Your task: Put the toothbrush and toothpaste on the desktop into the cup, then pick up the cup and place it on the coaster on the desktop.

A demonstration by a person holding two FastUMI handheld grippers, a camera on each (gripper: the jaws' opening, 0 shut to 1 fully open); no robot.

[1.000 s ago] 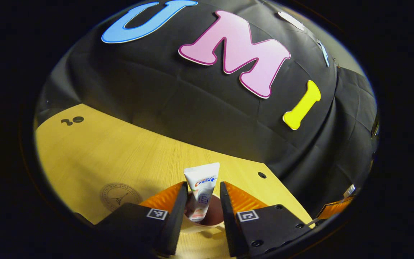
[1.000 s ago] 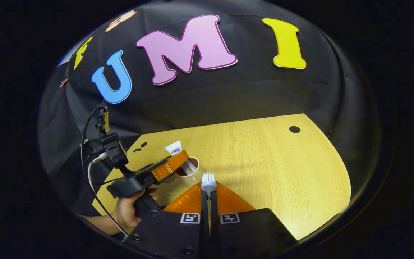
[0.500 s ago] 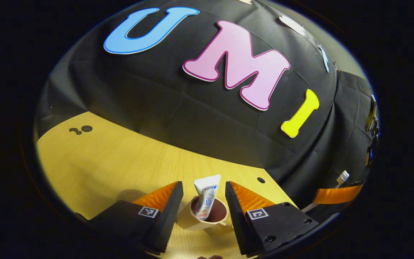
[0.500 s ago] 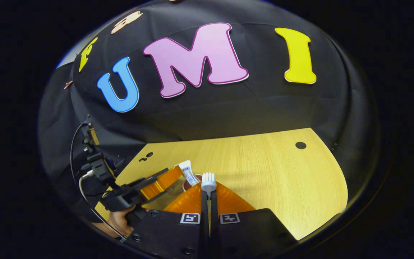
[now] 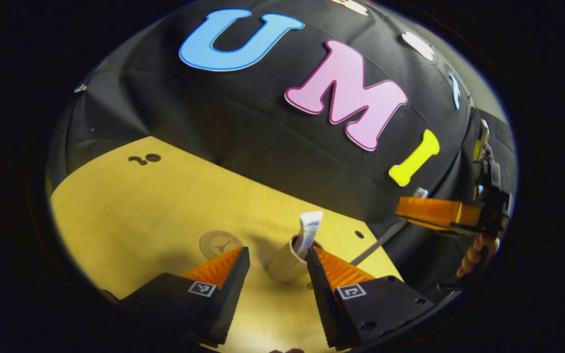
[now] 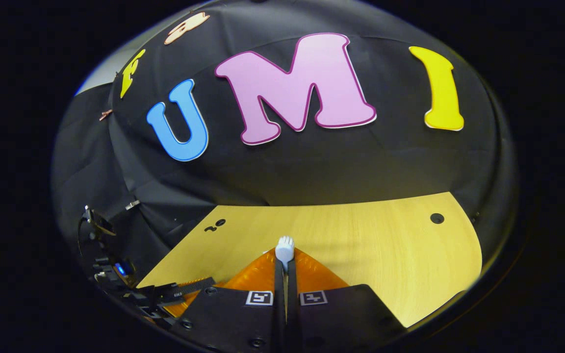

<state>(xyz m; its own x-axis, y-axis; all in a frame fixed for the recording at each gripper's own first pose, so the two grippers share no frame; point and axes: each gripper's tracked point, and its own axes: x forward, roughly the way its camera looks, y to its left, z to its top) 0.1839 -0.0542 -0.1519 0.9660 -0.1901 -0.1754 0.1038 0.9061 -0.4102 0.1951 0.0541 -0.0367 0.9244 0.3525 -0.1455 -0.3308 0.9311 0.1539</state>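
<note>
Toothpaste (image 5: 309, 229) stands in the cup (image 5: 286, 260) in the left gripper view, tube end up, white with small print, leaning against the rim. A second ago the left tool (image 5: 275, 279) straddled the cup closely; now it has drawn back, its jaws wide apart and gripping nothing, and the cup sits farther off, just beside the right-hand finger at lower centre. The cup is pale outside, dark inside. Left of it on the worktop (image 5: 130, 206) lies the round coaster (image 5: 220, 243) with a faint emblem. At the right edge the right tool (image 5: 412, 203) has risen into the frame, a hand (image 5: 474, 255) below it, the toothbrush (image 5: 385, 230) handle slanting down from it.

Right gripper view: the right tool (image 6: 285, 267) is closed on the toothbrush (image 6: 285, 247), white bristle head poking up at lower centre. Cup and toothpaste, seen there half a second ago, have dropped from the frame; part of the left tool (image 6: 184, 289) lies at the lower left.
</note>
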